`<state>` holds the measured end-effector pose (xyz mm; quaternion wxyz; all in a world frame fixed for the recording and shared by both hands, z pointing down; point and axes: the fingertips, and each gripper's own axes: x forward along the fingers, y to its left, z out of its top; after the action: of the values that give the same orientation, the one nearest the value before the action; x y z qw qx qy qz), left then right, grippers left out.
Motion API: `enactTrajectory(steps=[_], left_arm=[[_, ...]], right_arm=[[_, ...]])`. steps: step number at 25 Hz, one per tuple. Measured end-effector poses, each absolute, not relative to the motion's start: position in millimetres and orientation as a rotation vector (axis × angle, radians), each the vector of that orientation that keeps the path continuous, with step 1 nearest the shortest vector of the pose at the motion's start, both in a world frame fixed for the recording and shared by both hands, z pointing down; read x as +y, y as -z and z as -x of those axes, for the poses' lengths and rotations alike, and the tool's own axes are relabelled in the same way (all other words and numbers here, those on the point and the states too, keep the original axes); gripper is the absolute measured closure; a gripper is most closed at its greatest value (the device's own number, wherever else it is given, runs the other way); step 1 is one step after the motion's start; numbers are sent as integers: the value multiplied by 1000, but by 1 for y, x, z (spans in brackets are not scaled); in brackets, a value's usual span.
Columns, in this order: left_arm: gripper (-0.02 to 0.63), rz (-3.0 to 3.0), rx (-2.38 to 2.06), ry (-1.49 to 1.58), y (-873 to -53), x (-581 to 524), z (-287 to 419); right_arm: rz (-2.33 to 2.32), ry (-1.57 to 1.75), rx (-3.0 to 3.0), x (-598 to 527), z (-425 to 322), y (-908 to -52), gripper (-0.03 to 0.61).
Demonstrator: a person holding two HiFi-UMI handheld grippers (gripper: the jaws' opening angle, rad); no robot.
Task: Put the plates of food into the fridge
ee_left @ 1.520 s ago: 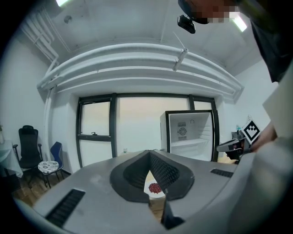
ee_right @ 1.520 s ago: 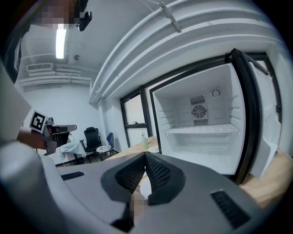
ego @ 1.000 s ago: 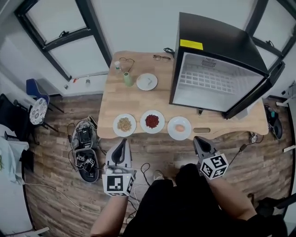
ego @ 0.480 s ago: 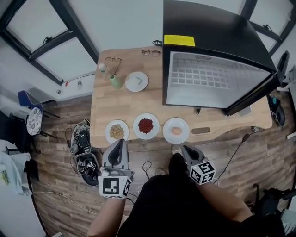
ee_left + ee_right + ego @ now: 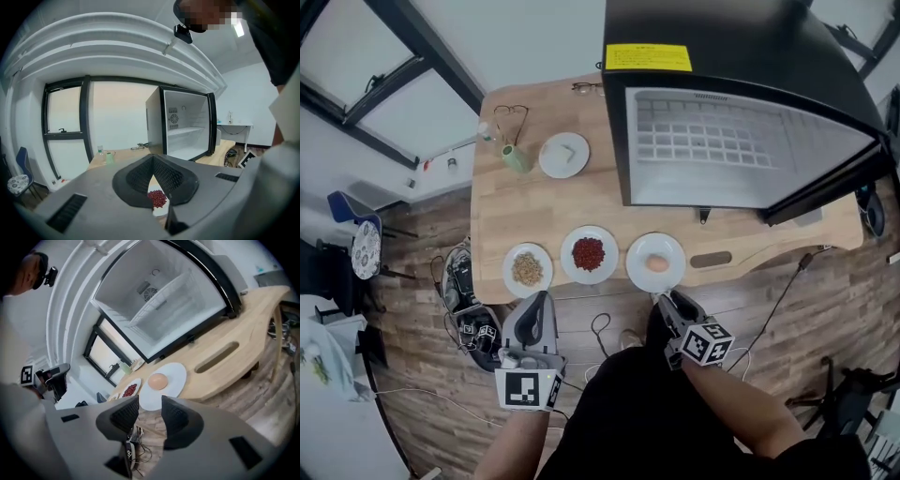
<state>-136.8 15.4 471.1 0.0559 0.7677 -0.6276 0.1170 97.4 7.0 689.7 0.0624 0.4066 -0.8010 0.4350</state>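
Note:
Three white plates sit in a row along the table's near edge: grains (image 5: 528,270), red beans (image 5: 589,254) and a round peach-coloured item (image 5: 656,262). The black fridge (image 5: 741,122) stands open on the table behind them, its white inside empty. My right gripper (image 5: 667,300) hovers just short of the table edge in front of the peach-item plate (image 5: 176,376); its jaws are opening with nothing between them (image 5: 150,404). My left gripper (image 5: 539,300) is off the table before the grain plate, shut and empty (image 5: 152,164). The bean plate (image 5: 158,199) shows beyond its jaws.
A fourth white plate (image 5: 563,155), a green cup (image 5: 514,157), a small bottle and two pairs of glasses lie at the table's far left. The wooden table (image 5: 534,211) has a slot handle (image 5: 711,260). Cables and gear lie on the floor (image 5: 473,323).
The view has moved in toward the table and fridge. Both grippers have come closer to the table edge, the right one up to the peach-item plate.

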Motion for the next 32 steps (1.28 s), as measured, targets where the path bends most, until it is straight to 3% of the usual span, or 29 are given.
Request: enactTrajectory(steps=[11,13,15,20,32], left_arm=[[611,-2310,-1895,-421,-477,17,147],[611,-2313,-1897,-450,-479,19,148],[611,-2327,-1891,-472,-479,21,146],[611,-2327,-1902,-450,-478,20,146],[611,-2355,-1895,-344,-462,6,127]], right_arm=[[-1337,-1929,-2273,-9,-91,-728,426],[-1313,-1951,-2279,-13,-87,-730,426],[-1302,-1955,-2274,-15,-86,-731,487],[-1273,-1981,-2323,-22,-84,-713,546],[-1207,-2052,-2435,-31,-93,-645,546]])
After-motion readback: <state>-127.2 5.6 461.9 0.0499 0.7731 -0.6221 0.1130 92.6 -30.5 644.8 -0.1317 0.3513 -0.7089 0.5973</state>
